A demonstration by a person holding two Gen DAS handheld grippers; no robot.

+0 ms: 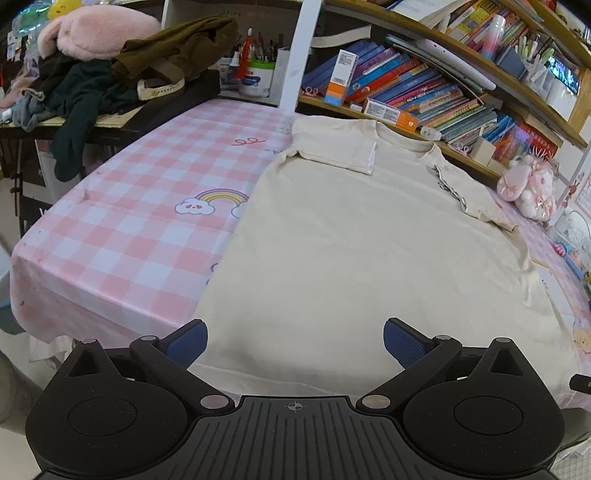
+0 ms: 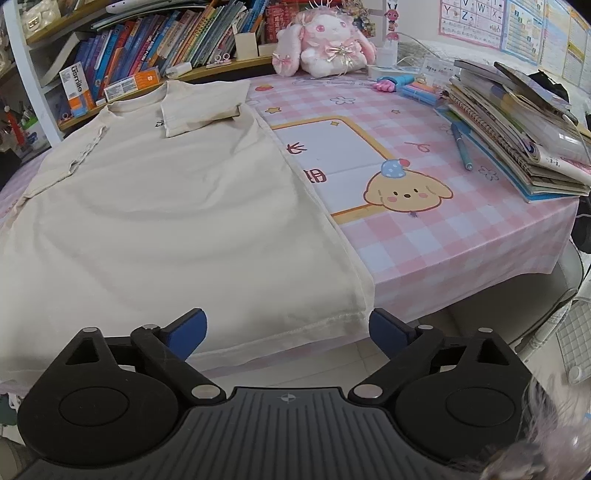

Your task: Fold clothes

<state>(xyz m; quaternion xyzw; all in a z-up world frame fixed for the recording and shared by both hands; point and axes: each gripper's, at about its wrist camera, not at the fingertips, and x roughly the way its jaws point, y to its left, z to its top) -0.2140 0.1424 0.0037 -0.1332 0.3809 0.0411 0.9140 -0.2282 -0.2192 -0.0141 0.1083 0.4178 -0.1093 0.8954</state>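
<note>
Cream cotton T-shirt (image 1: 343,236) lies flat on the pink-and-white checked tablecloth (image 1: 122,221), both sleeves folded inward, hem at the near table edge. Left gripper (image 1: 295,341) and right gripper (image 2: 287,330) both spread wide, empty, hovering at the hem.

The orange-and-white box (image 2: 78,92) reads "usmile"; the wall poster (image 2: 469,16) shows letters Y, Z, V, W.

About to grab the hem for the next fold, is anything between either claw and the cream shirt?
Nothing visible. The left claw and right claw are both open at the cream shirt's near hem, with only bare fabric ahead.
</note>
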